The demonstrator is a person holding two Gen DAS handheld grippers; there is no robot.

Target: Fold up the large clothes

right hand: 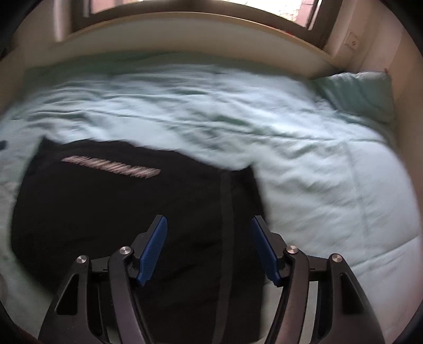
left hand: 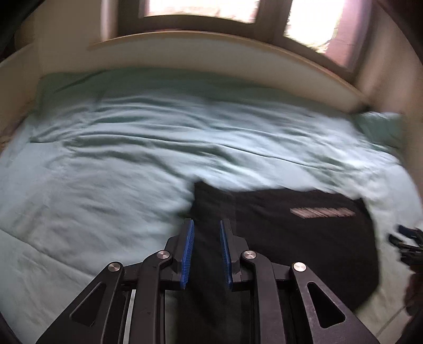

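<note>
A black garment (left hand: 290, 238) with a pale printed stripe (left hand: 322, 212) lies flat on the light green bedspread (left hand: 105, 172). It also shows in the right wrist view (right hand: 119, 211), with its stripe (right hand: 111, 166) near the far edge. My left gripper (left hand: 206, 225) hovers over the garment's left edge, its jaws a narrow gap apart with nothing between them. My right gripper (right hand: 208, 221) hovers over the garment's right part, its jaws wide open and empty. The right gripper's tip (left hand: 408, 243) shows at the right edge of the left wrist view.
A curved headboard (right hand: 185, 34) and a window (left hand: 201, 8) stand at the far side of the bed. A green pillow (right hand: 359, 92) lies in the far right corner. A wall (right hand: 404, 105) runs along the bed's right side.
</note>
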